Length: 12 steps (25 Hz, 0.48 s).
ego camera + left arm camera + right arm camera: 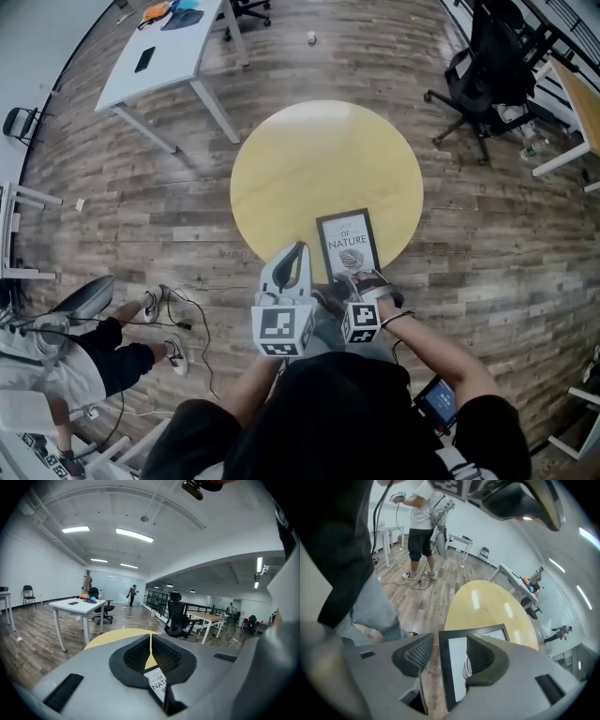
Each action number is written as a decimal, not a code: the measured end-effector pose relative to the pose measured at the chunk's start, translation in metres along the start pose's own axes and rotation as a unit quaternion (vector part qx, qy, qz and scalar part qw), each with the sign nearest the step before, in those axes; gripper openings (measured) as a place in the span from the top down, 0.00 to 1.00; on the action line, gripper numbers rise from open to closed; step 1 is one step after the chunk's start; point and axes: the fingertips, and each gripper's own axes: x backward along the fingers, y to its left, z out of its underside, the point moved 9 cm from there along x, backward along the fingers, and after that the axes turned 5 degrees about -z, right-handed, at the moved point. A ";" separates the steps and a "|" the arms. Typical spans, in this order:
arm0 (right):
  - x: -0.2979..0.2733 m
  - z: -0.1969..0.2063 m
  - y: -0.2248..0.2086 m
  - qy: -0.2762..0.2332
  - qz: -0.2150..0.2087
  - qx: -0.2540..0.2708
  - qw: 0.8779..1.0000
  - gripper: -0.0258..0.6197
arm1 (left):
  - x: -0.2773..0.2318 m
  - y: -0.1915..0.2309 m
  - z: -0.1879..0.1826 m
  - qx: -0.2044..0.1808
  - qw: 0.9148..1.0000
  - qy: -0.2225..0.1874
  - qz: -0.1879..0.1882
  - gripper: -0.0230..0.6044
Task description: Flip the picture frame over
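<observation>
Only the right gripper view shows the black-framed picture (457,667) edge between the wide-apart jaws of the right gripper (447,651). The left gripper (150,645) is closed, empty. Open round yellow counter (319,159) is seen beyond.

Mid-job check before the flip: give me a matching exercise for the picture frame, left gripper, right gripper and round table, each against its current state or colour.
Things:
1. picture frame
2. left gripper
3. right gripper
4. round table

States:
A. jaws together, nothing held
B. yellow
C. jaws apart
D. lying print side up near the table's near edge

Pairs: 1-D, 2-A, 3-C, 4-B
</observation>
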 end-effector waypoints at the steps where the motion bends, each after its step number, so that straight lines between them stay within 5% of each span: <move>1: -0.007 0.002 0.001 0.013 0.011 0.016 1.000 0.63 | -0.001 0.002 0.003 0.002 1.000 0.003 -0.001 0.92; 6: -0.032 0.013 0.000 0.087 0.048 0.051 0.994 0.63 | -0.003 0.009 0.011 0.012 1.000 0.011 -0.007 0.92; 12: -0.039 0.012 0.006 0.077 0.082 0.067 0.991 0.64 | -0.008 0.017 0.015 0.015 1.000 0.017 -0.004 0.92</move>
